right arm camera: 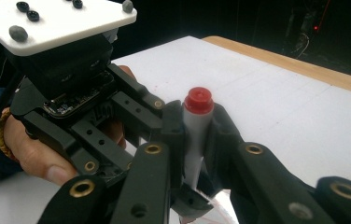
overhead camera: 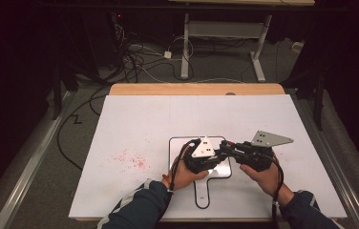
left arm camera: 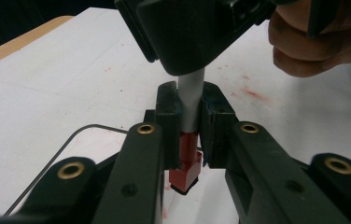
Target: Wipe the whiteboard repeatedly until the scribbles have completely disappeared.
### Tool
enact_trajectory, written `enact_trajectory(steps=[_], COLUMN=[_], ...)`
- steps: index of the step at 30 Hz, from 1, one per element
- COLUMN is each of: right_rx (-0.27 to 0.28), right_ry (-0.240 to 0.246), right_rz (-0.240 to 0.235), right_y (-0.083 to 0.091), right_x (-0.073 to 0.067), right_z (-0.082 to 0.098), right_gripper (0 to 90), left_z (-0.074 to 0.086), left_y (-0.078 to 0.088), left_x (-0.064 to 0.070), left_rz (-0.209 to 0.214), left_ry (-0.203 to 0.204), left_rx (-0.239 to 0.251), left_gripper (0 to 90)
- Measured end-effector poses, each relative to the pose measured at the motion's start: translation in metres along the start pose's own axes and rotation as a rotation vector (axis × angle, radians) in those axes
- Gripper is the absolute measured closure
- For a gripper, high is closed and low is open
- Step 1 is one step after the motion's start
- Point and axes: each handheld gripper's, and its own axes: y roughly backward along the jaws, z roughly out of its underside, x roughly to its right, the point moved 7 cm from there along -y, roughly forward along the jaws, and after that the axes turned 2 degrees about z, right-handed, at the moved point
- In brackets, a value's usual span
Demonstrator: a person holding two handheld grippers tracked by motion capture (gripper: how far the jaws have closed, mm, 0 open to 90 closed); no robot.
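Above the white board (overhead camera: 134, 129), both grippers meet on one marker (right arm camera: 193, 140). The left gripper (left arm camera: 191, 126) has its jaws nearly closed, clamping the marker's grey barrel just above its red cap (left arm camera: 186, 170). The right gripper (right arm camera: 197, 135) is closed tight on the barrel below its red end (right arm camera: 198, 100).

White marker (right arm camera: 193, 135) with red end, black grippers, red-speckled white table (overhead camera: 168, 119)

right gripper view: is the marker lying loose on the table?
No. The marker stands clamped between the right gripper pads, red end up, above the white board.
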Motion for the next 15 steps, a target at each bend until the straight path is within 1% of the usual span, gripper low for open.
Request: enact_trajectory(steps=[1,2,3,4,5,6,7,8,9,10,11,12,15], right_rx=[0.0,0.002,-0.006,-0.006,-0.007,-0.015,-0.03,-0.03,-0.046,-0.056,-0.083,-0.083,-0.126], right_ry=[0.0,0.006,0.01,0.01,0.02,0.023,0.039,0.039,0.064,0.063,0.089,0.089,0.113], right_rz=[0.0,0.021,0.03,0.03,0.047,0.05,0.064,0.064,0.084,0.086,0.103,0.103,0.142], right_y=[0.0,0.001,0.002,0.002,0.003,0.003,0.002,0.002,0.0,-0.003,-0.008,-0.008,-0.015], right_x=[0.0,0.002,0.003,0.003,0.007,0.008,0.009,0.009,0.011,0.012,0.014,0.014,0.02], right_z=[0.0,-0.002,-0.002,-0.002,-0.002,-0.001,0.001,0.001,0.003,0.006,0.011,0.011,0.016], right_gripper=[80.8,80.9,80.9,80.9,80.9,80.9,80.9,80.9,81.0,81.0,81.0,81.0,81.0], left_z=[0.001,0.002,0.005,0.005,0.009,0.013,0.013,0.017,0.02,0.024,0.029,0.035,0.056], left_y=[0.001,0.003,0.011,0.011,0.025,0.035,0.035,0.047,0.057,0.067,0.076,0.085,0.109], left_x=[-0.001,-0.002,-0.005,-0.005,-0.009,-0.012,-0.012,-0.014,-0.016,-0.017,-0.018,-0.019,-0.018], left_rz=[-0.014,-0.025,-0.049,-0.049,-0.116,-0.149,-0.149,-0.178,-0.197,-0.215,-0.232,-0.254,-0.316], left_ry=[0.003,0.003,0.005,0.005,-0.018,-0.033,-0.033,-0.031,-0.021,-0.012,-0.009,-0.01,-0.023], left_rx=[-0.007,-0.017,-0.044,-0.044,-0.08,-0.099,-0.099,-0.108,-0.103,-0.095,-0.094,-0.101,-0.155], left_gripper=[72.5,59.4,53.6,48.1,38.5,36.1,32.9,32.9,29.6,26.9,23.5,23.5,21.4])
